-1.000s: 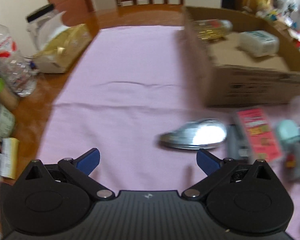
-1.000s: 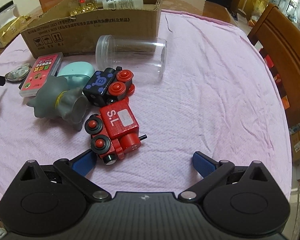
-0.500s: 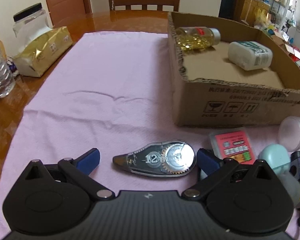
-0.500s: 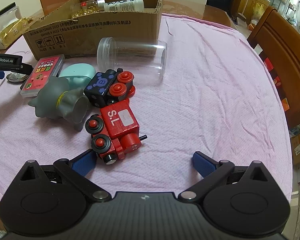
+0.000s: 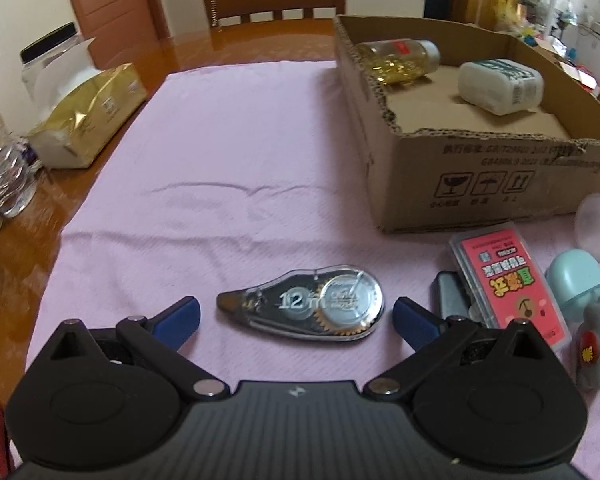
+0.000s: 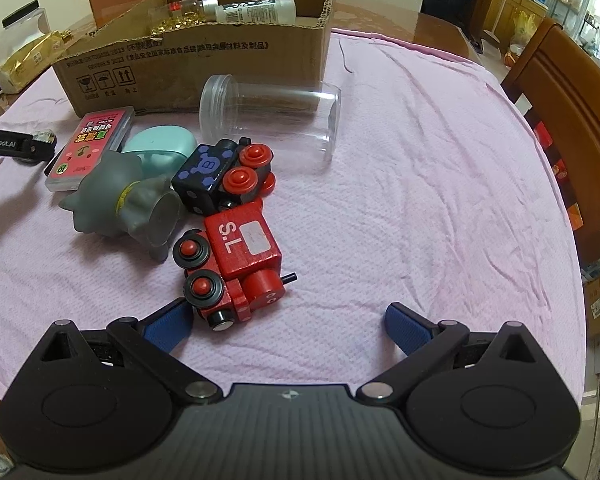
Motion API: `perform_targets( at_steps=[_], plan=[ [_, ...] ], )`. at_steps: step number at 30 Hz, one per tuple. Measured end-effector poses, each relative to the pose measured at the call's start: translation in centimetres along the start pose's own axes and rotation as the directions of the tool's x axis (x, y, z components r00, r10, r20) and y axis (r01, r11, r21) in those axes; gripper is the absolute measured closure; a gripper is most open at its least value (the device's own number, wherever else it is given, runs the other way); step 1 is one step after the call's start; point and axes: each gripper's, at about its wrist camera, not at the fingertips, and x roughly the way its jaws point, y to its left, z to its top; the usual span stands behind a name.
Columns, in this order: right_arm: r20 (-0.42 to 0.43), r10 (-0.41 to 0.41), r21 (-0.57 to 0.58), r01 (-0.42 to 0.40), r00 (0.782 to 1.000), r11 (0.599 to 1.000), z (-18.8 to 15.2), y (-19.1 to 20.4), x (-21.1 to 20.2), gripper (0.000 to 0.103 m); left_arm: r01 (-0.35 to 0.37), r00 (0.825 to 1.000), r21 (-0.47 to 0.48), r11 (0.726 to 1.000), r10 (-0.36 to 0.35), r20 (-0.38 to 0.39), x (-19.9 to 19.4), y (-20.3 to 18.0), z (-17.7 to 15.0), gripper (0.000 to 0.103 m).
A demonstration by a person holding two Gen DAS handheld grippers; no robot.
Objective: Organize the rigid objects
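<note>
- Currently, my left gripper point(image 5: 296, 314) is spreading wide around the correction tape dispenser point(image 5: 306, 306) without touching it.
- My right gripper point(image 6: 286, 320) is gaping beside the red toy train point(image 6: 232, 266).

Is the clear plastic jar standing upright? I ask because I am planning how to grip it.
No, the clear plastic jar lies on its side on the pink cloth, beside the cardboard box.
</note>
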Motion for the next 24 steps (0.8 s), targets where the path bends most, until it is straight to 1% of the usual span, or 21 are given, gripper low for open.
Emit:
perform_targets(
  at_steps=[2, 3, 11, 17, 19, 21, 24],
  plan=[
    [-0.003, 0.004, -0.007, -0.004, 1.000, 1.000, 0.1, 0.0, 0.0, 0.000, 0.033, 0.999, -0.030, 0.999, -0.033, -0.010, 0.3, 0.5, 0.0, 0.001],
    [-0.005, 0.008, -0.013, -0.008, 1.000, 1.000, 0.2, 0.0, 0.1, 0.000, 0.046, 0.999, -0.050, 0.998, -0.046, -0.014, 0.4, 0.7, 0.1, 0.003],
    [-0.035, 0.056, -0.107, -0.059, 0.998, 0.993, 1.5, 0.3, 0.7, 0.000, 0.038, 0.999, -0.052, 0.998, -0.038, -0.008, 0.7, 0.6, 0.3, 0.001],
    [-0.039, 0.108, -0.202, -0.114, 0.993, 0.973, 2.7, 1.1, 1.3, 0.001, 0.039, 0.999, -0.052, 0.998, -0.039, -0.006, 0.6, 0.6, 0.2, 0.001],
    [-0.039, 0.126, -0.234, -0.131, 0.991, 0.963, 3.2, 1.5, 1.3, 0.005, 0.036, 0.999, -0.055, 0.998, -0.037, -0.006, 0.7, 0.6, 0.2, 0.001],
    [-0.038, 0.140, -0.255, -0.145, 0.989, 0.956, 3.6, 1.8, 1.2, 0.016, 0.035, 0.999, -0.057, 0.998, -0.036, -0.006, 0.7, 0.6, 0.3, 0.001],
    [-0.039, 0.150, -0.276, -0.155, 0.988, 0.948, 3.9, 2.4, 0.9, 0.028, 0.036, 0.999, -0.056, 0.998, -0.036, -0.004, 0.7, 0.6, 0.3, 0.001]
  ],
)
